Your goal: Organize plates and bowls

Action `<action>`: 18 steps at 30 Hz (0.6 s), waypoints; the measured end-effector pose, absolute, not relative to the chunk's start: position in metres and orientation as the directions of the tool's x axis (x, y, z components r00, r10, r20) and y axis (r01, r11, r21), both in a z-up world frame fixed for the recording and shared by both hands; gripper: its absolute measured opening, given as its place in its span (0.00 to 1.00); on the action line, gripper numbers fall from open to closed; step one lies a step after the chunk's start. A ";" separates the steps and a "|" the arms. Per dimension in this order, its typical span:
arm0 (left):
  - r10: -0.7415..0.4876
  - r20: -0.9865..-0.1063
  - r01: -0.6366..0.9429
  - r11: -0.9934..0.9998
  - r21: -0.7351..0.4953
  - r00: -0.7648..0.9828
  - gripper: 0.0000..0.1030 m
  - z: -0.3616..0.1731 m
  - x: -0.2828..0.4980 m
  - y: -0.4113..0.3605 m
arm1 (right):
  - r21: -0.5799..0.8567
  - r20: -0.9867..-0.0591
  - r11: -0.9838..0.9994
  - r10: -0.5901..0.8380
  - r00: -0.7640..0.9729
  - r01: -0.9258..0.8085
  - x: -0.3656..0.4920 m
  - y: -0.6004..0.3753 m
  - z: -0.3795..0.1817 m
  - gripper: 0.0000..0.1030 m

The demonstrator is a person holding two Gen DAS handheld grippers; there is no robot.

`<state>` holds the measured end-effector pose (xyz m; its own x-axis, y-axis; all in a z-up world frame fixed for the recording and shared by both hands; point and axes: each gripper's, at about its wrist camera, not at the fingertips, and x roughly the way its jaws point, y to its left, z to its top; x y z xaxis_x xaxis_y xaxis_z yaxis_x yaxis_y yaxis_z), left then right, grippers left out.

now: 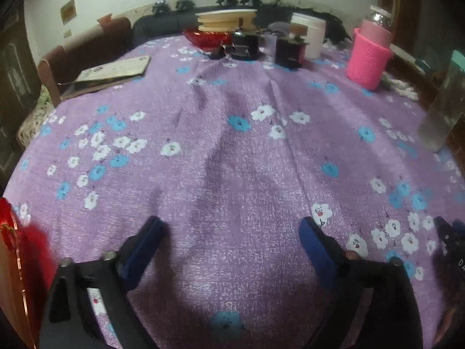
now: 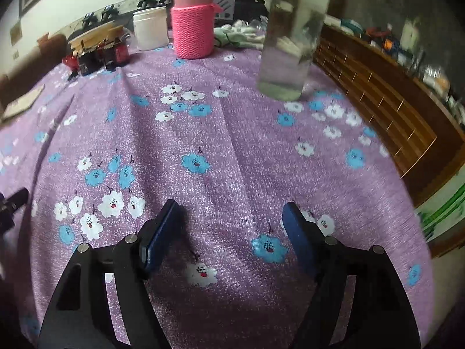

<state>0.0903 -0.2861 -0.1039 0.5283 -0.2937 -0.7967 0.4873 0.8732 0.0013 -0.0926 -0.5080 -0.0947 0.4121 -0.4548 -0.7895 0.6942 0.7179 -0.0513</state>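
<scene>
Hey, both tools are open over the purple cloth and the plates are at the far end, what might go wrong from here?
1. The tall clear glass stands just ahead of the right tool; a forward reach might tip it.
2. The stacked plates sit on a red bowl with dark jars crowded in front, so a reach by the left tool may knock them.
3. The wrinkled tablecloth could drag and shift things.

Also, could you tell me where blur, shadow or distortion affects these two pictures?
Left wrist view: fisheye bends the purple floral tablecloth into a dome; the red object at the left edge smears; shadow lies under the open left claw. Right wrist view: the clear glass bottle is motion-blurred; corners vignette black.
</scene>
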 end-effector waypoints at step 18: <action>-0.292 -0.800 0.488 0.873 0.001 0.524 0.99 -0.106 0.093 -0.291 | -0.012 -0.813 0.700 -0.422 0.401 0.714 -0.084 -0.506 -0.099 0.99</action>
